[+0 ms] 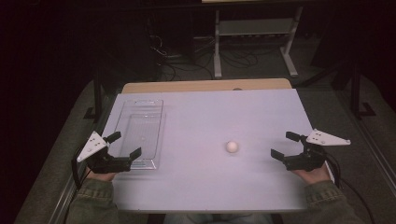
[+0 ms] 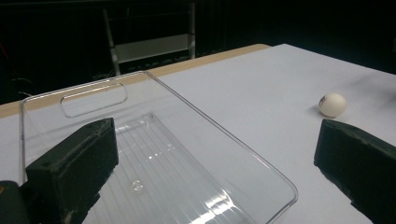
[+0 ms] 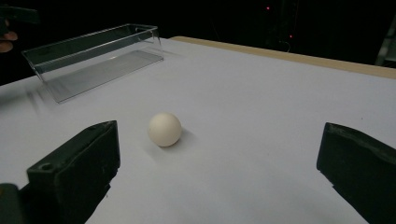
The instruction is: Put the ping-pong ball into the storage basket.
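Nothing is picked up yet. Your right tongs [image 1: 281, 145] hang just above the surface [image 1: 210, 186] near its right edge, jaws spread wide and holding nothing. The white ball [image 1: 231, 146] lies loose on the bare surface a little to their left, near them but apart. In the right gripper view the ball [image 3: 165, 129] sits ahead of the jaws, closer to the left one, with nothing touching it.

Your left tongs [image 1: 124, 145] are likewise released. They hover at the near end of the clear plastic tray [image 1: 140, 128], which lies lengthwise along the left side of the surface. In the left gripper view one jaw stands over the tray [image 2: 187, 154] and the other outside its long rim, so they straddle that rim without gripping it, as far as you can judge. The tray is empty.

So the likely work, getting the ball into the tray, is all still ahead: close on the ball, carry it left, let it go inside.

The stretch of surface between ball and tray is bare. Nothing stands in the way. Beyond the far edge there is a metal frame [image 1: 254, 28] and loose cables on the floor [image 1: 187, 65], well apart from your work. The ball may roll if a jaw nudges it.
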The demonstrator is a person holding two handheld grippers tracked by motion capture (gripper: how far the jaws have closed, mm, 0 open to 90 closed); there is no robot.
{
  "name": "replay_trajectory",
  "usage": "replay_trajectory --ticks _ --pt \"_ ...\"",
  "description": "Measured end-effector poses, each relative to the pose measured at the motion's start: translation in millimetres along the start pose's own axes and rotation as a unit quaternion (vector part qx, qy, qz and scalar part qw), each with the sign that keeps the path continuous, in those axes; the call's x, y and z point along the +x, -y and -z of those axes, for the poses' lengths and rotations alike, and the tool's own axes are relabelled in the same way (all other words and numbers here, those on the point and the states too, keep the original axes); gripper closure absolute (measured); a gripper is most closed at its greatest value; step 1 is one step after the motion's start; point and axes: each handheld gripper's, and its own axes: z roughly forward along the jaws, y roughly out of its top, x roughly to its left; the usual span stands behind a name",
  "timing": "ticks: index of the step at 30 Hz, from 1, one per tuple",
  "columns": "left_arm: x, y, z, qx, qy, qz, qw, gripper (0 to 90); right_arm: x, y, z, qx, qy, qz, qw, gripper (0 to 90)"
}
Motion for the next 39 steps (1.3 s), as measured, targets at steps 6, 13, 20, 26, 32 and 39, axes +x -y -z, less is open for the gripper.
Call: replay_trajectory --ticks 6,13,20,26,32,39 --pt "-3.9 1.1 -2.2 0.009 0.005 -0.001 0.9999 0.0 1.3 0.0 2.9 -0.002 0.006 -0.001 1.0000 0.0" --pt "-3.9 -1.3 -8.9 0.031 0.001 -0.009 0.9995 0.0 3.6 0.1 0.8 0.002 0.000 0.005 1.0000 0.0" --pt "-6.1 -5.1 -16.4 0.048 0.009 -0.018 0.9986 0.0 3.4 0.3 -0.2 0.001 -0.004 0.008 1.0000 0.0" --pt "-10.2 -13.1 -24.5 0.063 0.022 -0.035 0.9971 0.0 3.7 0.3 -0.7 0.002 -0.005 0.008 1.0000 0.0" --pt "-14.2 -24.2 -30.8 0.074 0.032 -0.052 0.9954 0.0 3.7 0.2 -0.9 0.002 -0.008 0.008 0.9999 0.0" --pt "-17.2 -36.6 -36.2 0.085 0.040 -0.067 0.9933 0.0 4.0 -0.2 -0.4 0.001 -0.010 0.007 0.9999 0.0"
